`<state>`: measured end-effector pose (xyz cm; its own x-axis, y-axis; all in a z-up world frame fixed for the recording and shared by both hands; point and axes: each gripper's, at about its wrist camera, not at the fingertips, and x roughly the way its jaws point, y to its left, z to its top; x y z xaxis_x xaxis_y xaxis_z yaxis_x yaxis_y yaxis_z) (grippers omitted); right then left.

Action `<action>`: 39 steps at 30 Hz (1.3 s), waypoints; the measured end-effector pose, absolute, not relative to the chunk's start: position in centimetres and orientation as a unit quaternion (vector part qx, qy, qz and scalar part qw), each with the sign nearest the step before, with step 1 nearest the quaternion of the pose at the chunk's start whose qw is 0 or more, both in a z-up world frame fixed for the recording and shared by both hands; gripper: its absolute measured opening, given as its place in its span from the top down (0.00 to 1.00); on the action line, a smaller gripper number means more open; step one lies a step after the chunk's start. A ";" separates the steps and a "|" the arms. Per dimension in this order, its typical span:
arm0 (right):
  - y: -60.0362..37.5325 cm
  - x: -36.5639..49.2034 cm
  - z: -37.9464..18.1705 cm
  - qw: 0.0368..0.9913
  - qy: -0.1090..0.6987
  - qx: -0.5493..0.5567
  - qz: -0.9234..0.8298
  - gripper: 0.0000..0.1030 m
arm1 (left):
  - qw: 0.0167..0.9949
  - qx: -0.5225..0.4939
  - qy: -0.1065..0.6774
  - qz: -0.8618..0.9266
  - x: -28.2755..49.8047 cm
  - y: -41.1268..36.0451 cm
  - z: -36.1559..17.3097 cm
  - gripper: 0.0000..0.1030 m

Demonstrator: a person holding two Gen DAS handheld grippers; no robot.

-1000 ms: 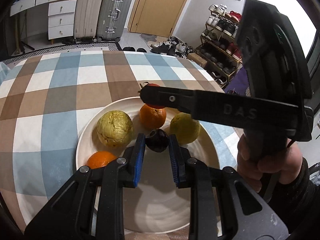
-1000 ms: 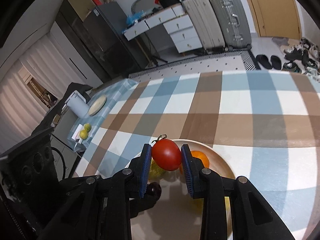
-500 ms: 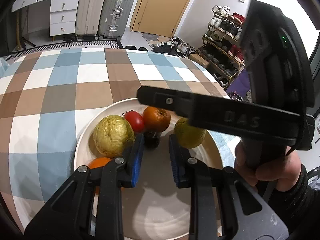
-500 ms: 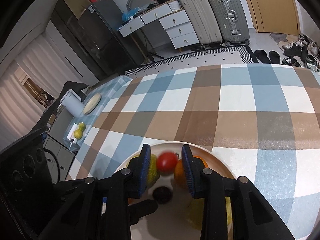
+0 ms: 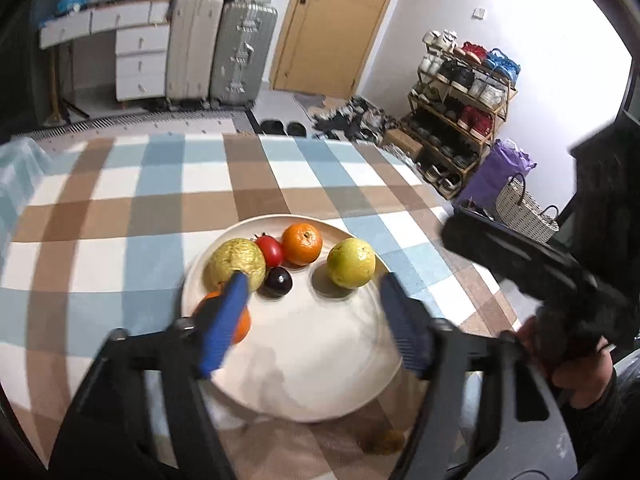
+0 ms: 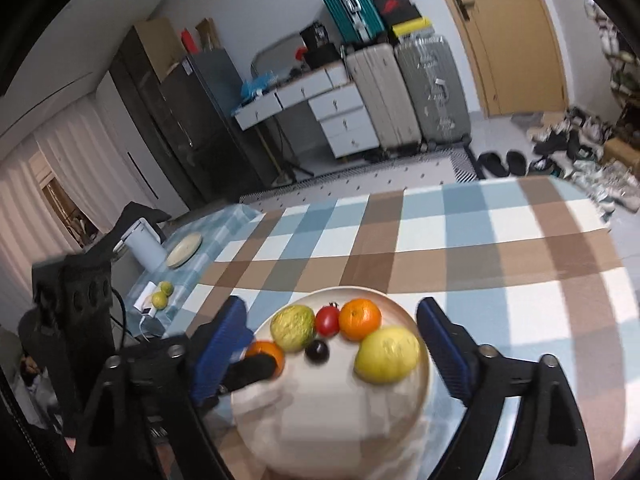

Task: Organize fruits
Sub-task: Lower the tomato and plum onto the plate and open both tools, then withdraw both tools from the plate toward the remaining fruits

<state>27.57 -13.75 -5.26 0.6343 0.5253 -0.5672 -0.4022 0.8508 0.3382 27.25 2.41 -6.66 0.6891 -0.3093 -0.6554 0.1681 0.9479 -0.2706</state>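
Fruit delivered: we see the left gripper (image 5: 314,322) and right gripper (image 6: 332,354), jaws just opened and empty, above the round cream plate (image 5: 320,384), where the small red tomato (image 5: 270,250) and dark plum (image 5: 278,282) now rest near twelve o'clock.

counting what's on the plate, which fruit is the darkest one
The small dark purple fruit near the plate's middle. It is almost black and the smallest; the others are red, orange or yellow-green.
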 end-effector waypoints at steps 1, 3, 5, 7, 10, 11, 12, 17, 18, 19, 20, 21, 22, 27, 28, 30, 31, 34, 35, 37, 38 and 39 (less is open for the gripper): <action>-14.0 26.4 -4.9 0.904 0.332 0.086 0.254 0.05 | 0.917 -0.091 0.367 -0.124 26.5 2.4 -6.2 0.25; -14.4 24.2 -4.4 0.912 0.314 0.082 0.250 0.02 | 0.923 -0.086 0.358 -0.109 24.9 2.5 -5.3 0.23; -14.8 21.9 -3.9 0.919 0.294 0.081 0.251 0.00 | 0.926 -0.084 0.353 -0.101 23.4 2.5 -4.6 0.21; -15.0 19.8 -3.5 0.925 0.276 0.079 0.250 0.00 | 0.930 -0.078 0.348 -0.092 21.9 2.4 -3.9 0.20; -15.6 16.9 -3.1 0.934 0.256 0.084 0.236 0.00 | 0.933 -0.069 0.345 -0.082 19.8 2.2 -3.2 0.19; -15.8 16.0 -3.0 0.935 0.253 0.087 0.231 0.00 | 0.934 -0.067 0.342 -0.080 19.0 2.1 -3.0 0.18; -16.0 15.2 -2.9 0.936 0.252 0.089 0.230 0.00 | 0.935 -0.066 0.341 -0.078 18.5 2.1 -2.8 0.16; -16.2 12.1 -3.0 0.938 0.255 0.078 0.220 0.00 | 0.943 -0.063 0.319 -0.066 14.2 1.7 -2.2 0.01; -16.1 11.5 -3.0 0.939 0.253 0.073 0.220 0.00 | 0.945 -0.061 0.316 -0.065 13.7 1.5 -2.1 0.01; -16.1 10.9 -3.0 0.940 0.249 0.069 0.221 0.00 | 0.945 -0.060 0.314 -0.065 13.1 1.5 -2.1 0.01; -16.0 10.2 -3.0 0.942 0.245 0.064 0.221 0.00 | 0.945 -0.058 0.314 -0.065 12.5 1.4 -2.1 0.01; -15.9 9.6 -3.0 0.943 0.242 0.059 0.222 0.00 | 0.946 -0.058 0.314 -0.062 11.9 1.4 -2.2 0.01; -15.7 9.1 -3.1 0.942 0.241 0.055 0.226 0.00 | 0.946 -0.060 0.313 -0.059 11.4 1.5 -2.2 0.01; -15.4 6.4 -3.5 0.945 0.228 0.046 0.228 0.00 | 0.948 -0.065 0.309 -0.041 9.0 2.4 -2.8 0.01; -15.3 6.0 -3.6 0.946 0.225 0.042 0.227 0.00 | 0.948 -0.066 0.310 -0.038 8.5 2.7 -3.0 0.01; -15.1 5.0 -4.2 0.946 0.222 0.035 0.232 0.00 | 0.945 -0.074 0.315 -0.034 8.0 3.4 -3.7 0.01; -15.0 4.8 -4.5 0.945 0.225 0.029 0.235 0.00 | 0.944 -0.079 0.318 -0.033 7.5 3.8 -4.0 0.01; -14.7 3.7 -5.5 0.946 0.234 0.005 0.227 0.00 | 0.943 -0.084 0.322 -0.023 6.5 4.6 -4.8 0.01; -14.7 3.5 -5.8 0.945 0.238 0.006 0.224 0.00 | 0.942 -0.085 0.323 -0.021 6.4 4.8 -5.2 0.01; -14.9 3.3 -6.7 0.940 0.256 0.016 0.226 0.00 | 0.941 -0.091 0.327 -0.017 5.8 5.2 -6.0 0.01; -15.0 3.2 -7.2 0.937 0.264 0.021 0.229 0.00 | 0.939 -0.093 0.330 -0.015 5.6 5.3 -6.5 0.01; -15.0 3.1 -7.5 0.936 0.268 0.021 0.229 0.00 | 0.937 -0.093 0.336 -0.015 5.4 5.4 -7.1 0.01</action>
